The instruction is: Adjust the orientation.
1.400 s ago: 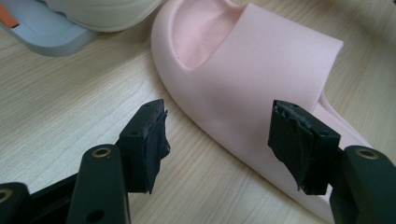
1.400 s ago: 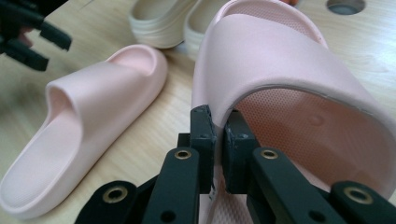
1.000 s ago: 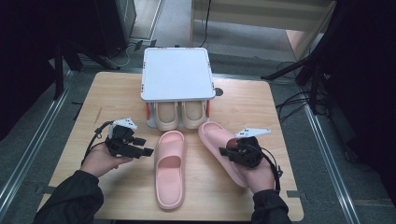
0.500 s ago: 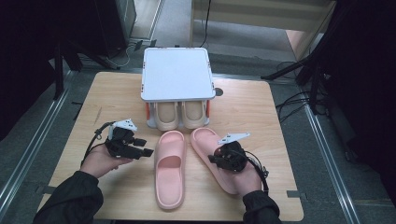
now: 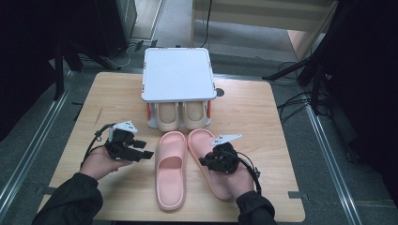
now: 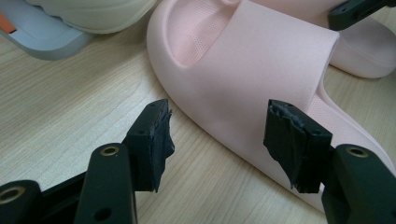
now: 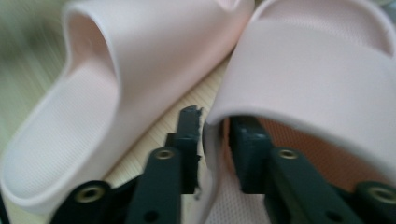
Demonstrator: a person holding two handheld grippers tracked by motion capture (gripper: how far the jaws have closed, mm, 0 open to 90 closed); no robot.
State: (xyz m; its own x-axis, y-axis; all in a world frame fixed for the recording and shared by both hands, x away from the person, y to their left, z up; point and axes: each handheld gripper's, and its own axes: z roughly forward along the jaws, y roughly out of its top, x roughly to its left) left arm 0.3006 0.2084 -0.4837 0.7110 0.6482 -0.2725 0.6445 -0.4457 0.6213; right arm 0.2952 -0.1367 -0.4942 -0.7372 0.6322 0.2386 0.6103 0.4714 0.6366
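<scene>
Partly hidden right slipper (image 5: 213,161) under right gripper (image 5: 212,161), blurred closeup

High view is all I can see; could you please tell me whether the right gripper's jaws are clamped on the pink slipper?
Observer: No. On the right gripper the jaws have just been opening; the side wall of the right pink slipper stands between them, with a gap at the inner jaw.
Operator: And the other gripper?
Observer: The left gripper is open and empty, aimed at the strap of the left pink slipper.
</scene>
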